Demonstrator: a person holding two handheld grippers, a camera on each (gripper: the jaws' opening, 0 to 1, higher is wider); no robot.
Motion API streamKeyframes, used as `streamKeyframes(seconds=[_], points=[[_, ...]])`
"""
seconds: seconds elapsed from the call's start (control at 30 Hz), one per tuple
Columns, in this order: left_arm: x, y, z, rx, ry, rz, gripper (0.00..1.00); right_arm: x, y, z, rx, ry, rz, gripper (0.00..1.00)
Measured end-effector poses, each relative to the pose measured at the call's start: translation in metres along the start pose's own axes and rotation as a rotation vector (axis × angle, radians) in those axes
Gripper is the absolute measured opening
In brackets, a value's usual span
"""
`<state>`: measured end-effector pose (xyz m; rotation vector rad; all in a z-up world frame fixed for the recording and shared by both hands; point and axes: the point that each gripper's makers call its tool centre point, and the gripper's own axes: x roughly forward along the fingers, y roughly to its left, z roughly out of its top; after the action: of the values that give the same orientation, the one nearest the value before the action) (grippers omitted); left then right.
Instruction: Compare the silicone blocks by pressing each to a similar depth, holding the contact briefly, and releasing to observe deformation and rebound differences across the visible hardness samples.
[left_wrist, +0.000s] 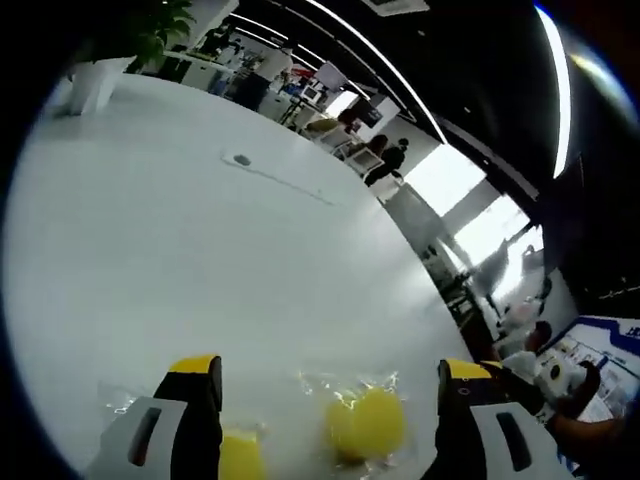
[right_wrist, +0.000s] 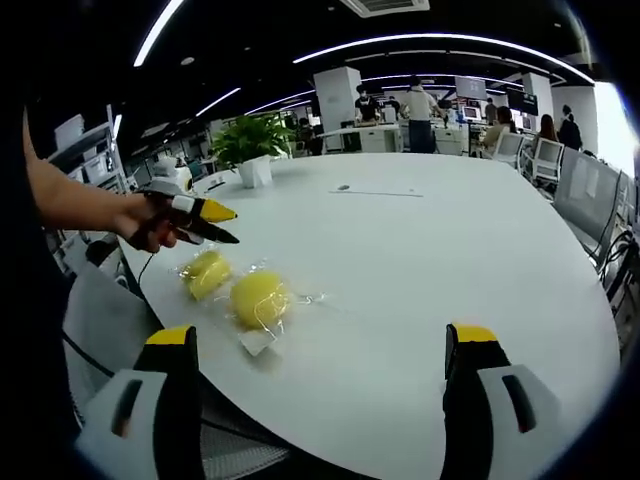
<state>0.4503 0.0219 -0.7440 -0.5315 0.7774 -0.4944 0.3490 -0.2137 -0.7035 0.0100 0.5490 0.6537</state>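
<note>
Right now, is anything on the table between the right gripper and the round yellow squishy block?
In the right gripper view, only bare white table lies between the right gripper and the round yellow silicone block in clear wrap.

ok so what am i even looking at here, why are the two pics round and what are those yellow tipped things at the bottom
No robot here: a person holds a two-jaw tool in each hand, and a fisheye camera rides on each one, hence the round pictures. The yellow-tipped prongs rising from the bottom are each tool's own jaws.

The left gripper view looks along the left tool, its jaws spread wide and holding nothing. The right gripper view looks along the right tool, also open and empty. There you can also see the person's hand holding the left tool above the table.

On the white table lie two yellow silicone blocks in clear plastic wrap: a rounder one and a smaller one. Farther back stands a potted plant.
</note>
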Motion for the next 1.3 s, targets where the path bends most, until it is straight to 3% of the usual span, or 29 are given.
streamKeyframes(seconds=[0.13,0.2,0.33,0.4,0.47,0.53,0.6,0.63,0.77,0.9,1.07,1.3], points=[[0.009,0.001,-0.012,-0.05,0.044,0.005,0.87,-0.001,-0.002,0.0,0.013,-0.007,-0.005,0.96],[0.014,-0.007,-0.017,-0.132,0.067,-0.03,0.83,-0.004,-0.003,0.005,0.043,-0.026,-0.005,0.96],[0.025,-0.006,-0.025,-0.077,0.1,-0.007,0.74,-0.007,-0.006,0.007,0.048,-0.031,-0.01,0.96],[0.029,-0.006,-0.033,-0.096,0.135,-0.001,0.69,-0.007,-0.008,0.008,0.053,-0.03,-0.01,0.96],[0.031,-0.005,-0.034,-0.091,0.132,0.002,0.65,-0.008,-0.009,0.011,0.059,-0.035,-0.011,0.96],[0.031,-0.002,-0.033,-0.109,0.129,0.021,0.54,-0.009,-0.009,0.013,0.058,-0.04,-0.012,0.96],[0.032,-0.004,-0.035,-0.222,0.145,0.004,0.38,-0.008,-0.009,0.014,0.058,-0.043,-0.013,0.96],[0.033,0.0,-0.036,-0.26,0.146,0.026,0.35,-0.008,-0.009,0.014,0.06,-0.042,-0.012,0.96],[0.037,-0.002,-0.037,-0.338,0.147,0.002,0.32,-0.007,-0.005,0.015,0.055,-0.037,-0.005,0.96],[0.04,-0.003,-0.041,-0.311,0.165,0.003,0.28,-0.008,-0.002,0.014,0.047,-0.035,-0.001,0.96],[0.041,0.0,-0.043,-0.362,0.166,0.008,0.23,-0.011,-0.002,0.01,0.048,-0.032,-0.008,0.96],[0.044,0.002,-0.048,-0.316,0.189,0.025,0.18,-0.015,-0.003,-0.001,0.047,-0.008,-0.016,0.96]])
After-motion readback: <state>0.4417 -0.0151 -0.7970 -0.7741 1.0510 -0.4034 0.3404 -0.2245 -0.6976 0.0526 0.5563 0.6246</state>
